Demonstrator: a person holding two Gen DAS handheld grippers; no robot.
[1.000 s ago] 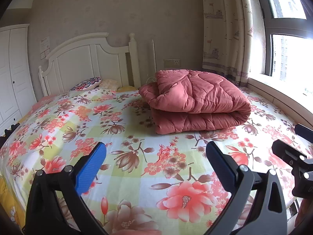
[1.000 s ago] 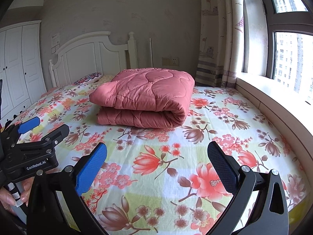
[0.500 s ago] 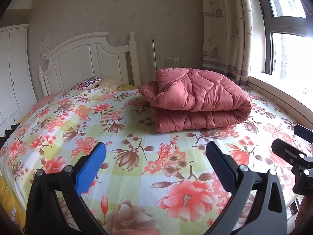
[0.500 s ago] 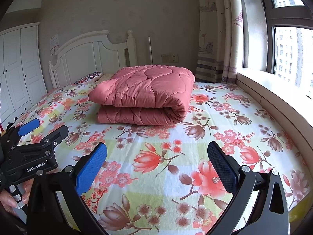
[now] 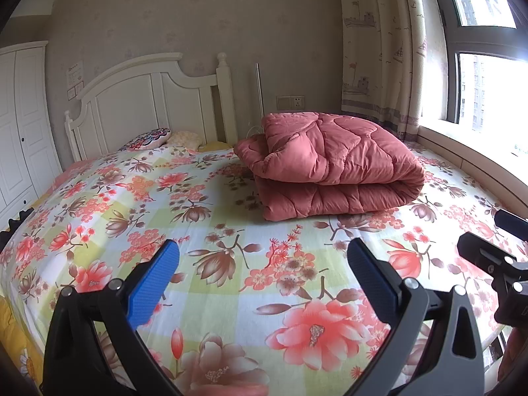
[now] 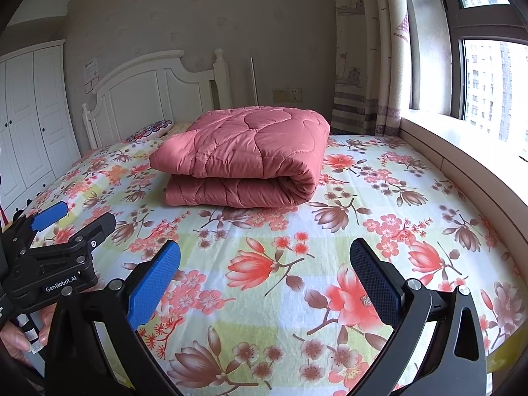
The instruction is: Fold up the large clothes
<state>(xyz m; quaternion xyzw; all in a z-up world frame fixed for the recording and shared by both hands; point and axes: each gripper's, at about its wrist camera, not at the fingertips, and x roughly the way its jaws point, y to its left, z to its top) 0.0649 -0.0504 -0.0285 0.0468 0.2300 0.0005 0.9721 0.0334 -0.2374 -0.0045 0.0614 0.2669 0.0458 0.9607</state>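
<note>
A pink quilted comforter (image 5: 333, 161) lies folded in a thick stack on the floral bed sheet (image 5: 231, 264), toward the head of the bed; it also shows in the right wrist view (image 6: 244, 155). My left gripper (image 5: 262, 274) is open and empty, above the sheet well short of the comforter. My right gripper (image 6: 264, 275) is open and empty, also short of it. The left gripper shows at the left edge of the right wrist view (image 6: 49, 237), and the right gripper at the right edge of the left wrist view (image 5: 495, 257).
A white headboard (image 5: 148, 99) and pillows (image 5: 151, 137) stand at the far end. A white wardrobe (image 6: 26, 125) is at the left. A window ledge (image 6: 462, 151) and curtains (image 6: 366, 66) run along the right side.
Both grippers have shifted slightly; the comforter sits a little lower and larger in both views. Both stay open and nothing was grasped.
</note>
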